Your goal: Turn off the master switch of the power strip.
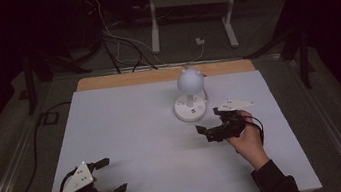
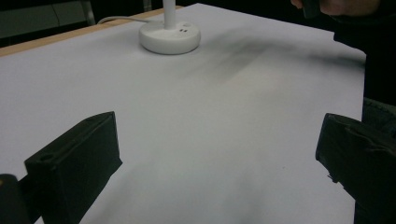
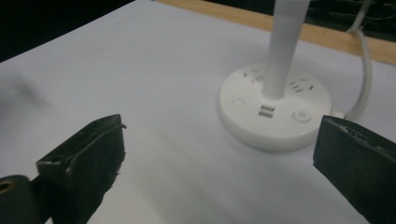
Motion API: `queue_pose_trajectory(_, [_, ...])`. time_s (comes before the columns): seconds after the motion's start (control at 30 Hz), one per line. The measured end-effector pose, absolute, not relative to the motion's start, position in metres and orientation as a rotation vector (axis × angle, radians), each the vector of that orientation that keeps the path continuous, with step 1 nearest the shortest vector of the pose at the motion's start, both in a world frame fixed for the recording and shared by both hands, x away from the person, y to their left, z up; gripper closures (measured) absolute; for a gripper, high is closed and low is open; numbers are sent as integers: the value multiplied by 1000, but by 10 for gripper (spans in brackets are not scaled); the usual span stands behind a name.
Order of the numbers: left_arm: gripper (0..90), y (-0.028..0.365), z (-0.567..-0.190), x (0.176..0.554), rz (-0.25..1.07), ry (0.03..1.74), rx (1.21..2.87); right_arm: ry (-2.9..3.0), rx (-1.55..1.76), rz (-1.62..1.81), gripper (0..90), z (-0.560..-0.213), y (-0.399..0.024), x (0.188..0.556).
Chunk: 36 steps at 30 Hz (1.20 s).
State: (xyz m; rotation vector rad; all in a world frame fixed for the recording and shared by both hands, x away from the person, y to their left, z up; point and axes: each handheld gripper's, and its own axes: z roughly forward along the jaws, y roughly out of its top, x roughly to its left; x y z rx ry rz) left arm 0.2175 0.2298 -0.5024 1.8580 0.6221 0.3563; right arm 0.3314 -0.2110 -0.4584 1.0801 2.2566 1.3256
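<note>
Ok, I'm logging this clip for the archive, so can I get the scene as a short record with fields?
surface: white table sheet on a wooden top
object: white desk lamp, round base with sockets, cable trailing off the back
left gripper: open, empty, at the near left edge
right gripper: open, empty, just near of the lamp base, apart from it

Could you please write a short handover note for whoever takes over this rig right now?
Left gripper: open, nothing between its jaws, low over the near left part of the white table, well away from the lamp.
Right gripper: open, holding nothing, just beside the desk lamp and not touching it.
Lamp: upright at the far middle of the table, round base flat on the surface, cord trailing off behind. It appears unlit.
Done: nothing to be seen on the lamp itself.
Left: probably a press on one of the base's buttons, or a grip on the stem.
</note>
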Motion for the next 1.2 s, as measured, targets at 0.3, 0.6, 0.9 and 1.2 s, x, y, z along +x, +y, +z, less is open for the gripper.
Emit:
queue_pose_trajectory(0.3, [3, 230, -502, 217, 357, 620, 1863, 2296, 992, 1319, 25, -466, -216, 307])
queue_pose_trajectory(0.6, [3, 230, -502, 217, 358, 619, 1861, 2365, 948, 1297, 25, -481, -225, 288])
queue_pose_trajectory(0.9, [3, 229, -502, 216, 358, 615, 1863, 2413, 914, 1247, 24, -497, -237, 270])
queue_pose_trajectory(1.2, [3, 229, -502, 216, 357, 617, 1865, 2421, 932, 1199, 9, -510, -256, 255])
